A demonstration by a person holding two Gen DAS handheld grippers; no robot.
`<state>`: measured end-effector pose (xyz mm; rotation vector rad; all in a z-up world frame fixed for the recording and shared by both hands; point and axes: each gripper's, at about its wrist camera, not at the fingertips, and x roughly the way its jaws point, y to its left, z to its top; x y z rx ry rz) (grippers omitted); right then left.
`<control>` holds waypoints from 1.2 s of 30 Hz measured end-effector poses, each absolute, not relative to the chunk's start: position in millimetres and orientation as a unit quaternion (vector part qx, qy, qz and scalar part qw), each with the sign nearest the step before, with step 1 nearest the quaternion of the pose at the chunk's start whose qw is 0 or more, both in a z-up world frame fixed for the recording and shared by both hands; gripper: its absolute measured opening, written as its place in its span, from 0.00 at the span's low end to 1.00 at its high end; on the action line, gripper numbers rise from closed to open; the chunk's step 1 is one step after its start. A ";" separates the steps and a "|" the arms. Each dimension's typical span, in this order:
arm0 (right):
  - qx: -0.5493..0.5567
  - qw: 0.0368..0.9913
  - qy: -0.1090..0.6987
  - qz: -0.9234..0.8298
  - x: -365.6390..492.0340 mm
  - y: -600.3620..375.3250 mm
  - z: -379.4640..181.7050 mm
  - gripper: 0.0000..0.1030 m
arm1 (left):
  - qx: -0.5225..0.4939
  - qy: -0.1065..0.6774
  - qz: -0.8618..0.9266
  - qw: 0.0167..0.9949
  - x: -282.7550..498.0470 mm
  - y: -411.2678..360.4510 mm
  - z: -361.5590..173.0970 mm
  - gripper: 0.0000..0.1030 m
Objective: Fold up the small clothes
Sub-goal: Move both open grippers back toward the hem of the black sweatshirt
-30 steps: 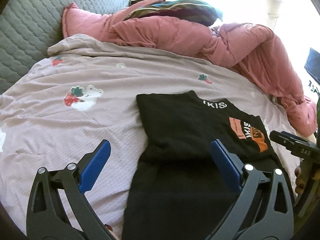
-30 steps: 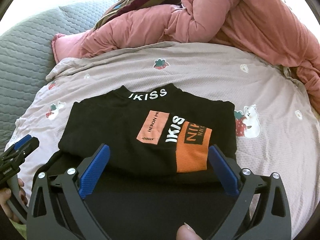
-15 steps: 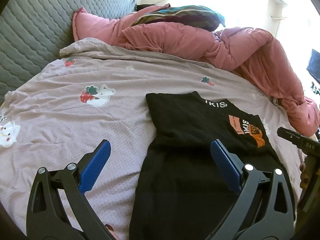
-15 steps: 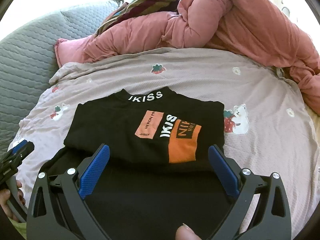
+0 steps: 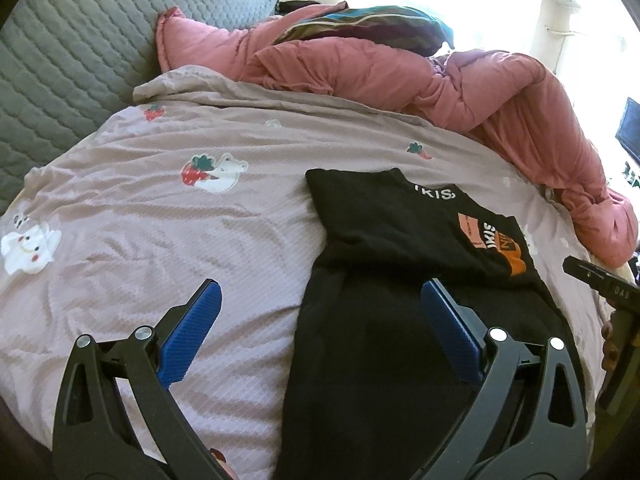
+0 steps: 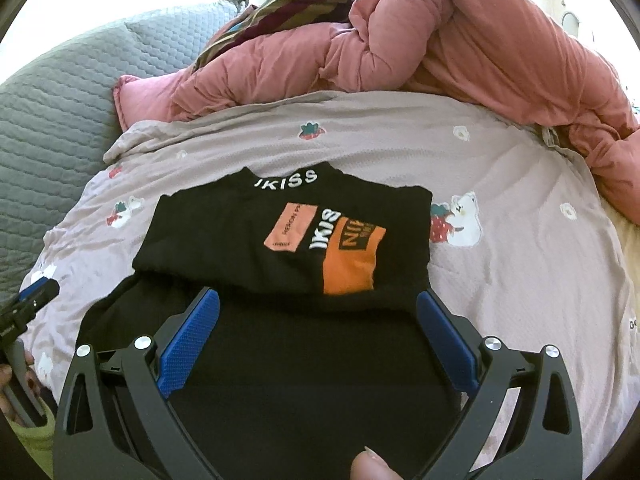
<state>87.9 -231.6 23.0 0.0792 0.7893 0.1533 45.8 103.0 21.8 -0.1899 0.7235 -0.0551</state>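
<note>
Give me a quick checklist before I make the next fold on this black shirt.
1. Left tool open, holding nothing: ok.
2. Right tool open, holding nothing: ok.
3. Black shirt top half folded over the lower half, print up: ok.
4. Lower half lies flat: cannot tell, tools hide it.
5. Sheet under shirt smooth: not ok, wrinkled.
6. Pink duvet apart from shirt: ok.

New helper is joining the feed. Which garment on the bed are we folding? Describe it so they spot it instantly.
Find the mauve bedspread with bear and strawberry prints, in front of the heaped pink duvet. Lying on it is the black top, the only dark item there, with white IKISS lettering at the collar and pink and orange patches.
</note>
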 end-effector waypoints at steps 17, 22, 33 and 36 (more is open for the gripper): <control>0.040 0.918 0.387 0.081 54.8 -245.0 21.0 0.95 | -0.097 0.376 -0.006 0.921 -0.7 126.6 16.1 0.91; 0.038 0.918 0.385 0.082 44.1 -250.2 18.4 0.95 | -0.102 0.388 -0.015 0.916 -9.6 128.0 9.4 0.91; 0.040 0.915 0.393 0.074 25.1 -264.7 8.8 0.95 | -0.106 0.413 -0.033 0.904 -29.4 123.4 -8.8 0.91; 0.038 0.913 0.398 0.073 20.9 -266.8 4.6 0.95 | -0.110 0.420 -0.041 0.900 -33.3 122.4 -14.5 0.91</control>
